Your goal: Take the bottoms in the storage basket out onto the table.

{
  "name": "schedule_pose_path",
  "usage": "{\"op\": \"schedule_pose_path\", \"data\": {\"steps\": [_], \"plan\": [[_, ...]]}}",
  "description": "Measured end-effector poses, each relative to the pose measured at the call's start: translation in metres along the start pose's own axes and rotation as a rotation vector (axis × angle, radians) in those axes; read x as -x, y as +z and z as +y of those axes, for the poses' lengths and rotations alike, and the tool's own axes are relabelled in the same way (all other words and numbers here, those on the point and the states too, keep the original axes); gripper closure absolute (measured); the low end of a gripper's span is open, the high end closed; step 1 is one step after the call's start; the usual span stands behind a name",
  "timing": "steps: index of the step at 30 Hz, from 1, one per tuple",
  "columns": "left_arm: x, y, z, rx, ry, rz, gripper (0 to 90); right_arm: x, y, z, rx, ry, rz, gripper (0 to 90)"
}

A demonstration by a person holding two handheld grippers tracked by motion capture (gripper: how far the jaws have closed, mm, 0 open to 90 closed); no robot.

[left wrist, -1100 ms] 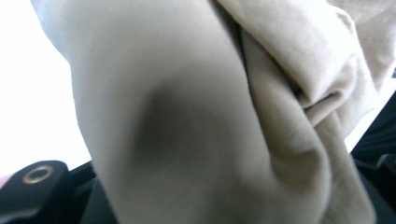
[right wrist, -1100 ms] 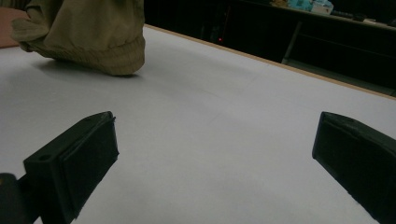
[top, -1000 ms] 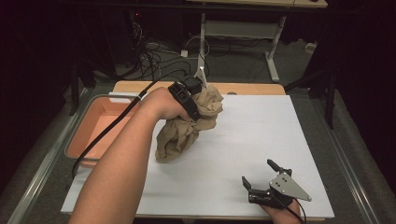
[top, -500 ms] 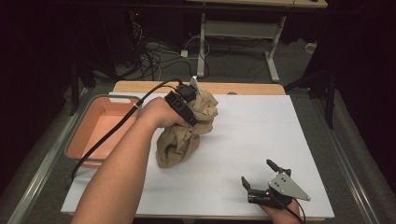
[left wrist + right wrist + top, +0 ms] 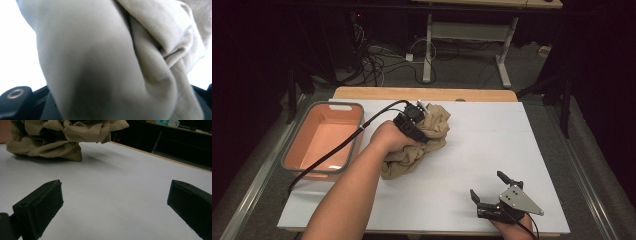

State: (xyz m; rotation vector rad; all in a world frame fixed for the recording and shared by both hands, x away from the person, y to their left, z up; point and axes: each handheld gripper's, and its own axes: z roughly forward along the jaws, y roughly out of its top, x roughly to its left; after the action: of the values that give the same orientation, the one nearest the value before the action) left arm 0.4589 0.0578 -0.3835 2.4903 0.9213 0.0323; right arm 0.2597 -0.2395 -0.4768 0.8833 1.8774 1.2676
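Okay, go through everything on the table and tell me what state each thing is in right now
Tan cloth: crumpled in a heap, lower folds resting on the white table, top bunched in the left tool.
Left tool: shut on the cloth, jaws just easing open slightly.
Right tool: open, nothing between its jaws, low over the table's near edge.
Orange bin: upright, empty.

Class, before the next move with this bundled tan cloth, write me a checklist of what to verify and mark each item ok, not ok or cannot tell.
1. Left tool grips the tan cloth: ok, fabric bunched at its jaws, which have just been opening slightly.
2. Cloth reaches the white table: ok, its lower folds rest there.
3. Right tool free: ok, jaws wide apart with nothing between them, near the front edge.
4. Orange bin ready to receive: ok, nothing visible inside.
5. Cloth clear of the bin: ok, it lies beside it.
6. Cable clear: not ok, it runs over the bin's corner.
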Motion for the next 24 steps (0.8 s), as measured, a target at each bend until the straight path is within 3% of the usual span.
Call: {"op": "schedule_pose_path", "data": {"steps": [7,10,17,24], "plan": [[0.0,0.019,-0.013,0.098,-0.016,-0.011,46.5,-0.002,0.001,0.0,-0.002,-0.008,0.004,0.9],[0.004,0.026,-0.017,0.121,0.024,0.004,40.4,-0.004,0.002,0.0,-0.005,-0.016,0.009,0.9],[0.01,0.039,-0.023,0.177,0.049,0.028,29.9,-0.006,0.002,0.0,-0.007,-0.019,0.014,1.0],[0.017,0.054,-0.026,0.216,0.061,-0.024,7.9,-0.007,0.003,-0.001,-0.008,-0.021,0.017,0.9]]}}
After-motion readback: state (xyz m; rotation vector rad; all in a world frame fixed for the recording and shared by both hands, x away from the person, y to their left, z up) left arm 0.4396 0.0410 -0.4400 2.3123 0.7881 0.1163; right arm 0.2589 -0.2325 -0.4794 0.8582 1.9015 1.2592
